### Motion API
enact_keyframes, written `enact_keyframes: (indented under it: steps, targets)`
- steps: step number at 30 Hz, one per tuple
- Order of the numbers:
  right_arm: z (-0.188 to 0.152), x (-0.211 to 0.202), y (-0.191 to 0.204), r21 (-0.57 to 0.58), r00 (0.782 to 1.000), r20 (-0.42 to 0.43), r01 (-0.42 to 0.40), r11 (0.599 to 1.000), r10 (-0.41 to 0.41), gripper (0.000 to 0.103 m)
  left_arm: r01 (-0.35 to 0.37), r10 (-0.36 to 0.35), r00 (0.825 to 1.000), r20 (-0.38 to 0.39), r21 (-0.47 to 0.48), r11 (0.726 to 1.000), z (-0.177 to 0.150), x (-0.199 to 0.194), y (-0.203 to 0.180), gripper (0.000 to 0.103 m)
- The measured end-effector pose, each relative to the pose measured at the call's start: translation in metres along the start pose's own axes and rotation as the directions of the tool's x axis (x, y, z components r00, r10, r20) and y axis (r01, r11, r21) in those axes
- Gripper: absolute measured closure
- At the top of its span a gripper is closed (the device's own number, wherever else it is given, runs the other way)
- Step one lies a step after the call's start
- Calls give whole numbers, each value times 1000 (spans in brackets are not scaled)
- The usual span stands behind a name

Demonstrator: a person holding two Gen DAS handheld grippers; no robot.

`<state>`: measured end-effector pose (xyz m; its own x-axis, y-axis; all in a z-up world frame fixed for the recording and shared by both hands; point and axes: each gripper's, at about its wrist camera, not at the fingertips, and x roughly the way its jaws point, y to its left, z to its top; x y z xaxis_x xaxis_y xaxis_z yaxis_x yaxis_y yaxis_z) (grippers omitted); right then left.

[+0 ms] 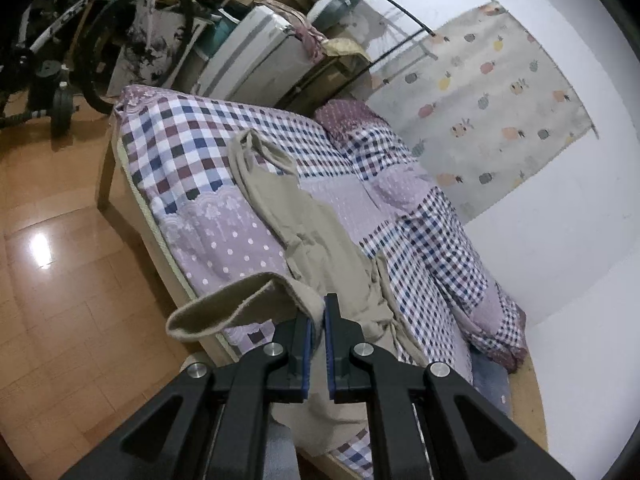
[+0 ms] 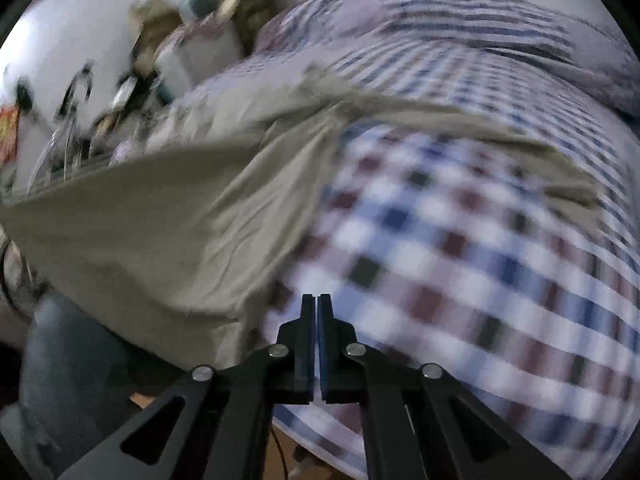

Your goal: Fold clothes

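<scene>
Left tool (image 1: 318,312) pinched on soft beige garment (image 1: 316,236), a hemmed fold looping out to its left. Right tool (image 2: 318,304) pressed together, empty, the blurred cloth spread just left of its tips. Beyond both: checked quilted bed (image 1: 192,136), its edge dropping to glossy tiled floor (image 1: 60,260).

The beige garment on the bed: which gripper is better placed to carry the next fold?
Left. The left gripper is shut on the beige garment's edge, lifting it. The right gripper is shut and empty.

Beige garment (image 2: 160,232) on checked bedspread (image 2: 460,240)
</scene>
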<state>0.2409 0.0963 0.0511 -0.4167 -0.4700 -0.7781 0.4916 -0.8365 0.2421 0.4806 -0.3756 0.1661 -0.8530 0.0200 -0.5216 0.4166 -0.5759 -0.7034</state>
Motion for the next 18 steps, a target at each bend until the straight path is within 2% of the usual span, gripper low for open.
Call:
enact_keyframes:
  steps: [2,3,5,8,10,12,14,16,18]
  targets:
    - [-5,-30,-26,101,998,53,-21,995,16,103,-21,21,1000,-4,31,999,-2,3,-1,99]
    - [-8,-37,-34,135,998,57,-43,990,35,103,-37,38,999,-7,41,998,-2,5,1,99]
    - [-16,-43,-45,171,997,78,-29,985,16,100,-61,61,998,-14,37,997,0,8,8,99]
    - [-21,-28,-57,218,999,34,-2,976,-5,99,-89,89,996,-13,5,996,7,8,26,94]
    - [-18,-17,-56,222,1000,13,2,975,-5,98,-105,105,994,1,-25,994,14,4,39,84]
    - [-14,-10,-57,222,1000,7,-3,975,1,90,-115,117,992,43,-59,992,23,-3,50,52]
    - [-12,-5,-61,225,1000,11,-10,974,8,68,-117,124,988,86,-87,989,32,-11,58,38]
    - [-12,-3,-65,228,1000,24,-18,973,13,62,-123,135,983,124,-100,987,42,-16,62,31]
    - [-10,-3,-68,230,999,42,-25,973,15,60,-132,143,980,137,-91,987,53,-13,60,27]
